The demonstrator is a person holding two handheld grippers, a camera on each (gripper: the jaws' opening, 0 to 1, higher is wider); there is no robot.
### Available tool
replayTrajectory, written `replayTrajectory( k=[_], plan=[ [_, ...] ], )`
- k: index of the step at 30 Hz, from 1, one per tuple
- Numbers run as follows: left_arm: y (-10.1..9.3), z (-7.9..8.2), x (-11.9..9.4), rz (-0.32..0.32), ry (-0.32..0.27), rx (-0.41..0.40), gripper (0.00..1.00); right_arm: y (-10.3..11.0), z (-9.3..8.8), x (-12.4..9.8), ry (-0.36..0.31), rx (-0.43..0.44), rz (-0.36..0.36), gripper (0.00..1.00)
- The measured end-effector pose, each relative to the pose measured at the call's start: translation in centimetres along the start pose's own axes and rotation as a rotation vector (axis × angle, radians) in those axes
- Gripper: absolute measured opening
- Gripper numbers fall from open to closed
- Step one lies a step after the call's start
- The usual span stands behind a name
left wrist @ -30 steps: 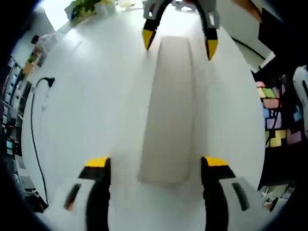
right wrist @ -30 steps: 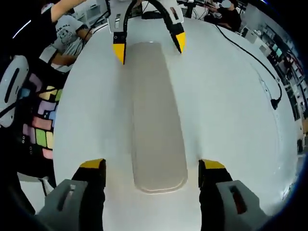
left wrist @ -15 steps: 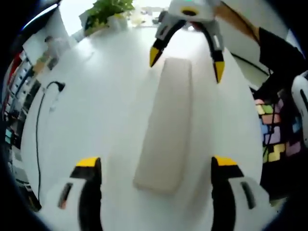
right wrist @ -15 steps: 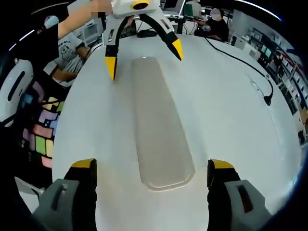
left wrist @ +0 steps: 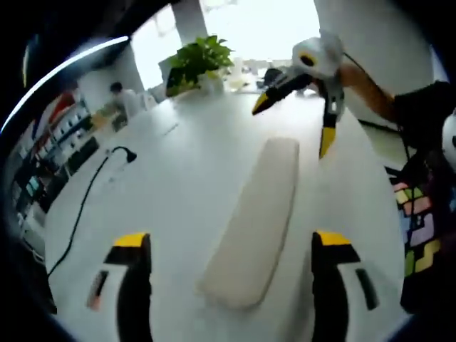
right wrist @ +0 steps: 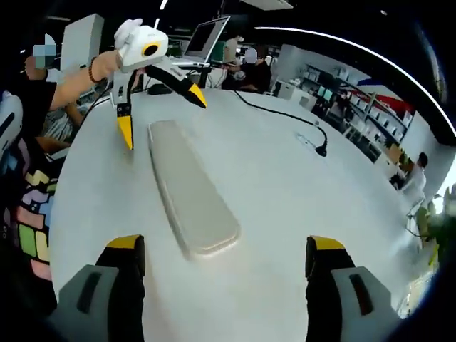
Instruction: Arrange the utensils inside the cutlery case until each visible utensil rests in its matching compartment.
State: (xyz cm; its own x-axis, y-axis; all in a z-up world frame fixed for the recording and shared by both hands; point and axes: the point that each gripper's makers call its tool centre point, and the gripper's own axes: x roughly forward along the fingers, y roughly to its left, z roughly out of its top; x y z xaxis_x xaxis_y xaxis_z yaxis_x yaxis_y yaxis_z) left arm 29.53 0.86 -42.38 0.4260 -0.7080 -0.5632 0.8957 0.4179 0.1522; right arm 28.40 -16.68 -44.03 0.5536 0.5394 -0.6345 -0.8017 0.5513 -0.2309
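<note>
A long, closed beige cutlery case point(left wrist: 256, 214) lies flat on the white table point(left wrist: 164, 185). No utensils are in sight. My left gripper point(left wrist: 229, 239) is open, its yellow-tipped jaws standing wide on either side of the case's near end. In the left gripper view my right gripper point(left wrist: 293, 125) hovers open just above the case's far end, held by a hand. In the right gripper view the case point(right wrist: 189, 189) runs away to the upper left. My right gripper point(right wrist: 225, 243) is open near its rounded end, and my left gripper point(right wrist: 161, 115) hangs open over the other end.
A black cable with a plug point(left wrist: 117, 153) trails across the table, also seen as a cable point(right wrist: 317, 146) in the right gripper view. A potted plant point(left wrist: 199, 60) stands at the far edge. A laptop point(right wrist: 206, 35) and seated people point(right wrist: 253, 68) are beyond. Coloured floor tiles point(left wrist: 420, 228) lie past the table's edge.
Both views have tilted up and swung, showing more of the room. Each gripper now hovers higher over its end of the case instead of closely straddling it. The case has stayed put.
</note>
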Motion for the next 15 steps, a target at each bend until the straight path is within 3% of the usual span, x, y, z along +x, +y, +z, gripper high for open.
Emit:
replayTrajectory(
  k=[7, 11, 15],
  plan=[
    [0.8, 1.9, -1.2, 0.138, -0.201, -0.048, 0.98, -1.7, -0.6, -1.4, -0.087, 0.116, -0.177, 0.97],
    [0.9, 2.1, -2.4, 0.207, -0.281, -0.091, 0.98, -1.4, 0.0, -2.1, -0.153, 0.159, -0.219, 0.97],
    [1.7, 2.5, -4.1, 0.326, -0.344, -0.106, 0.97, -1.4, 0.6, -3.0, -0.230, 0.206, -0.294, 0.96]
  ],
)
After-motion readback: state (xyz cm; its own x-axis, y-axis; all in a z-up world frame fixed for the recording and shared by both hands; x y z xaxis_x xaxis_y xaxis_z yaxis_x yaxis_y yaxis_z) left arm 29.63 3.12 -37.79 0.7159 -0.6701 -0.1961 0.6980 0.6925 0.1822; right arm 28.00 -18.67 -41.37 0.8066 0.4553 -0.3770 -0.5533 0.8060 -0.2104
